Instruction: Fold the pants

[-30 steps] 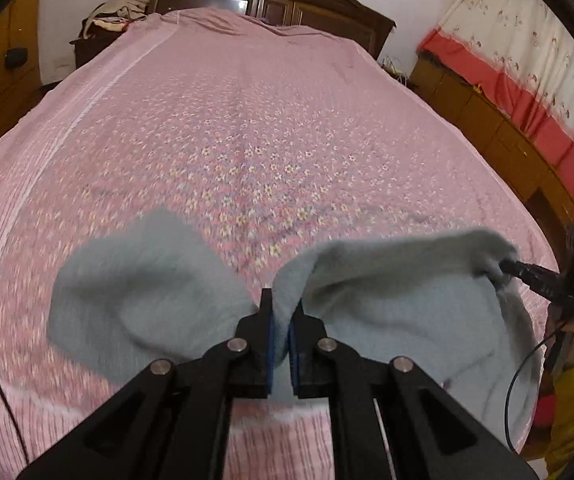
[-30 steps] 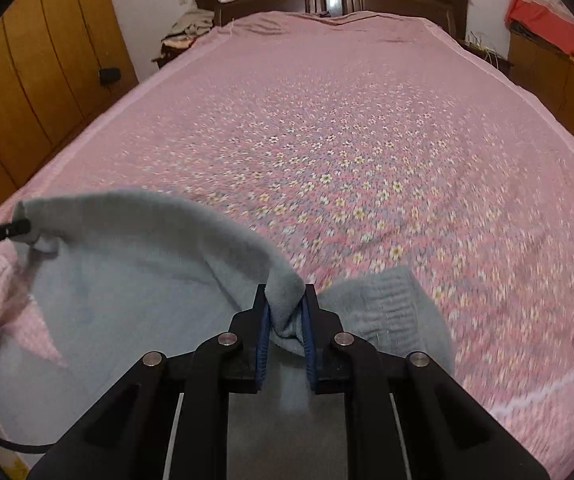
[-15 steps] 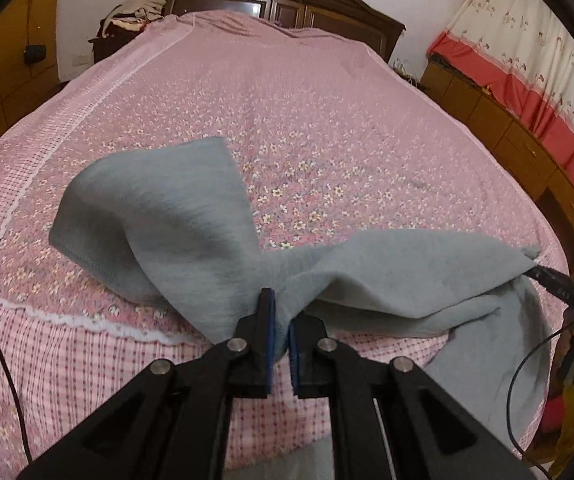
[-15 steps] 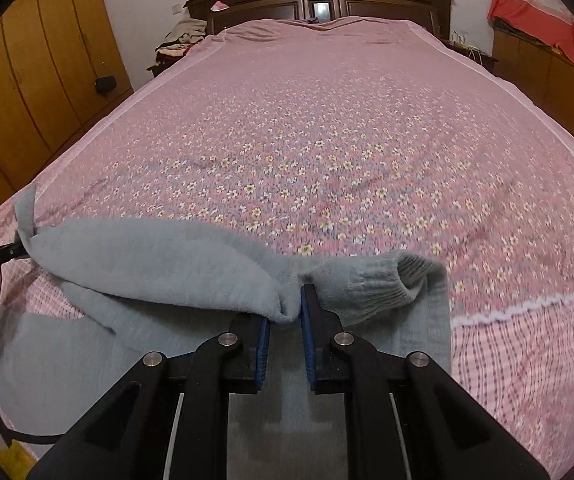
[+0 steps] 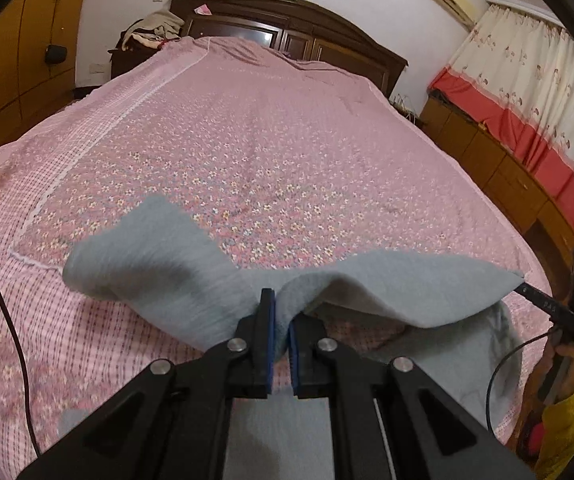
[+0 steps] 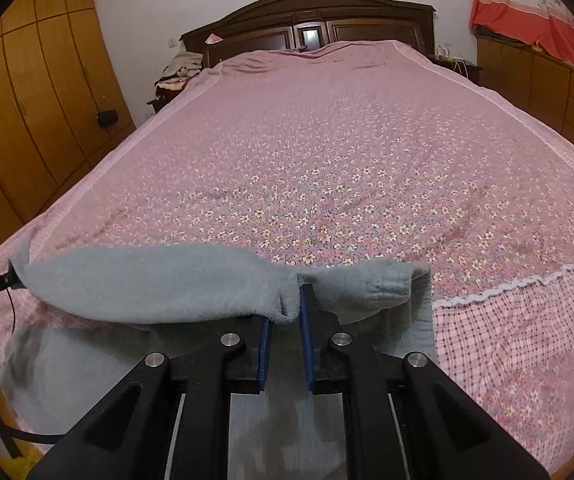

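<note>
Fingers of the left gripper (image 5: 280, 330) are pressed together on a bunched edge of the grey pants (image 5: 159, 264), the blue pads squeezing the cloth with almost no gap. From that pinch, in the left wrist view, one part of the pants spreads away to the left and lies on the pink flowered bedspread (image 5: 271, 152), near the foot end of the bed, well away from the dark headboard (image 5: 287, 20). The other part runs rightward as a raised, sagging span toward the right gripper (image 5: 527, 290), which shows only as a dark tip at the far corner of the cloth, with a hand (image 5: 567, 354) in a yellow sleeve beneath it. More grey cloth hangs down below the span over the foot edge of the bed.

From the right wrist view, the right gripper (image 6: 285, 312) pinches a thick fold of the pants (image 6: 159, 284) between its pads, which stand a little apart around the fabric. A ribbed cuff or waistband (image 6: 387, 286) lies just right of the pinch. The cloth stretches leftward to the left gripper (image 6: 13, 278), again far from the headboard (image 6: 311, 20).

By my reading the folding is at an early stage: one edge is lifted between both grippers, but no finished fold lies flat yet. Laying this edge over, smoothing it, and any further fold are left.
</note>
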